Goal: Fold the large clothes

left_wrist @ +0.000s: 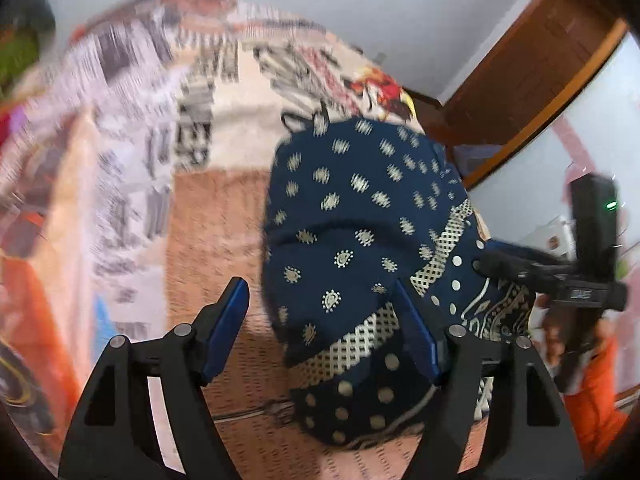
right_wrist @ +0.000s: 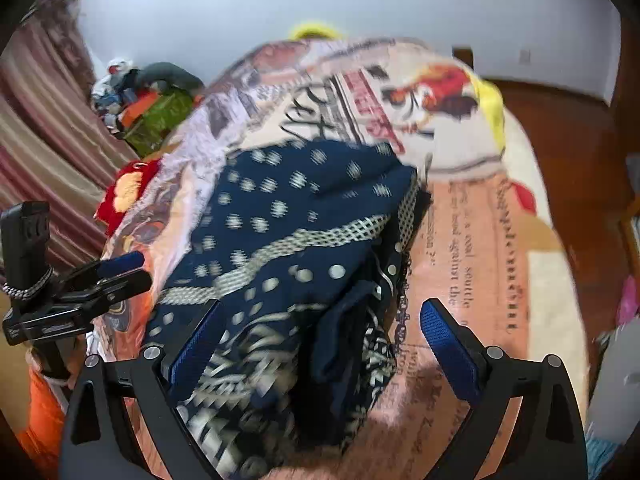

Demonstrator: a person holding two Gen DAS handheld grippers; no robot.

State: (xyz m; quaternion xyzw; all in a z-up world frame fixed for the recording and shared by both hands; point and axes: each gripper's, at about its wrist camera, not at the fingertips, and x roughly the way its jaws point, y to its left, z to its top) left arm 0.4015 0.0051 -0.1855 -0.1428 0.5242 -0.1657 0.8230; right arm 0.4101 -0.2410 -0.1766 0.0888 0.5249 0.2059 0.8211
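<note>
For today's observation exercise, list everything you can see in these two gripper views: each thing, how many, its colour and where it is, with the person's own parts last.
Garment: one, navy with cream dots and lattice bands, bunched on the bedspread.
Bedspread: one, peach and cream with newspaper-style print, covering the bed.
Pillow: one, yellow, at the bed's far end.
Clothes heap: one, mixed colours, beside the bed's far left corner.
Curtain: one, maroon and beige stripes, left wall.
Door: one, brown wood, right of the bed.
Left gripper: one, black with blue pads, open beside the garment's edge.
Right gripper: one, black with blue pads, open astride the garment.
</note>
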